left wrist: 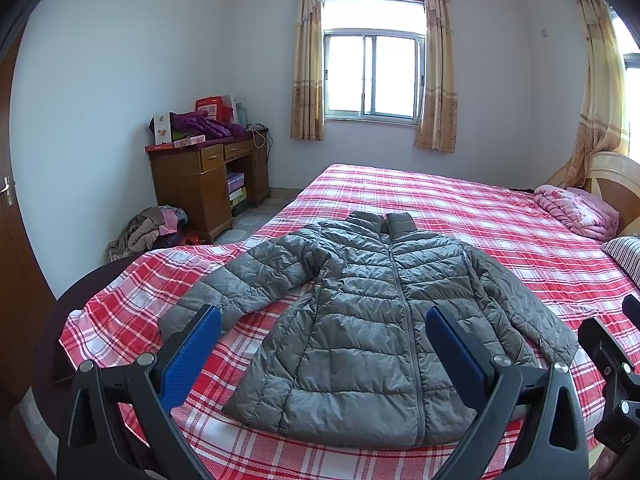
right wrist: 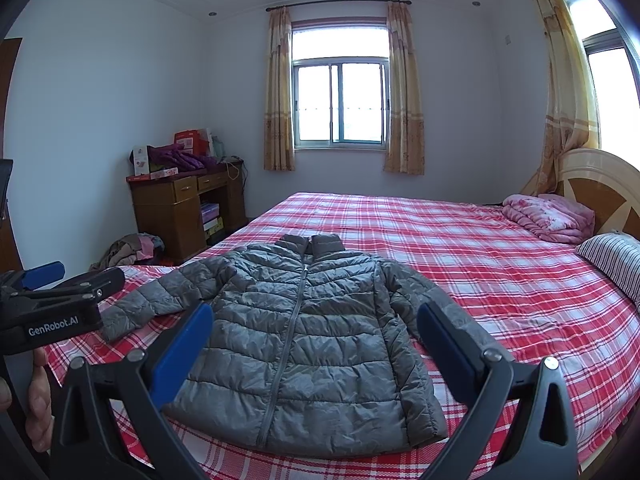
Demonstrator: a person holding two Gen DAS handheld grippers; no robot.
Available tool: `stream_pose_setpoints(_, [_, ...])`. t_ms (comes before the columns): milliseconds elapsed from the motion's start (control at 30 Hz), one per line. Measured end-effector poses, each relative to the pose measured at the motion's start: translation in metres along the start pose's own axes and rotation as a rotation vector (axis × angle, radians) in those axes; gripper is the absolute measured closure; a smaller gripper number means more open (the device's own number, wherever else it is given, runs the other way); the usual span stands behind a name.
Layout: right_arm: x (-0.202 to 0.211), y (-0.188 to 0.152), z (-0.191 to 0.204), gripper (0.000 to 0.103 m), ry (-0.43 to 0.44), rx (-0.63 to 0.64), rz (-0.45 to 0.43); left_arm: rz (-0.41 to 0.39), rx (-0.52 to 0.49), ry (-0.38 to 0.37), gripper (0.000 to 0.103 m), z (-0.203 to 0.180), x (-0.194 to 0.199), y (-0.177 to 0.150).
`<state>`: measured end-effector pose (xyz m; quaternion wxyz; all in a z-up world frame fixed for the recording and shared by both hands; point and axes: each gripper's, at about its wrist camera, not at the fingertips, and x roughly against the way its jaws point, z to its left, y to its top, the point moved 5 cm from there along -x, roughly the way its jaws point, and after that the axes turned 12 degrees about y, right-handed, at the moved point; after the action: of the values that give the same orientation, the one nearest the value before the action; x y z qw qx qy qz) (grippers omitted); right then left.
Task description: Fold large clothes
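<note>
A grey quilted puffer jacket (left wrist: pixel 360 320) lies flat, front up and zipped, on the red plaid bed (left wrist: pixel 460 208), collar away from me. Its left sleeve angles out to the left; the right sleeve lies along the body. My left gripper (left wrist: pixel 323 320) is open and empty, held above the jacket's near hem. In the right wrist view the jacket (right wrist: pixel 304 344) lies the same way, and my right gripper (right wrist: pixel 315 318) is open and empty above its hem. The left gripper's body (right wrist: pixel 52 304) shows at the left edge there.
A folded pink quilt (right wrist: pixel 548 216) and a striped pillow (right wrist: pixel 616 260) lie near the headboard at the right. A wooden desk (left wrist: pixel 208 184) with clutter stands against the far left wall, with a clothes pile (left wrist: pixel 148 232) on the floor beside it.
</note>
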<state>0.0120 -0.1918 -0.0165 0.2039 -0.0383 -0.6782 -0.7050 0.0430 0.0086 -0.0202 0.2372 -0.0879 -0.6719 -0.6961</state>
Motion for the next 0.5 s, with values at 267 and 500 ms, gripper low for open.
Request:
stream_pose_setpoints(267, [0.0,-0.0001,0.0001,0.0,0.0,0.001,0.001,-0.001,0.001,-0.001,0.001,0.0,-0.0009,-0.0007])
stream_pose_setpoints(500, [0.0003,0.0001,0.0001,0.0,0.0,0.0,0.001,0.001,0.001,0.001,0.001,0.0004,-0.0002,-0.0019])
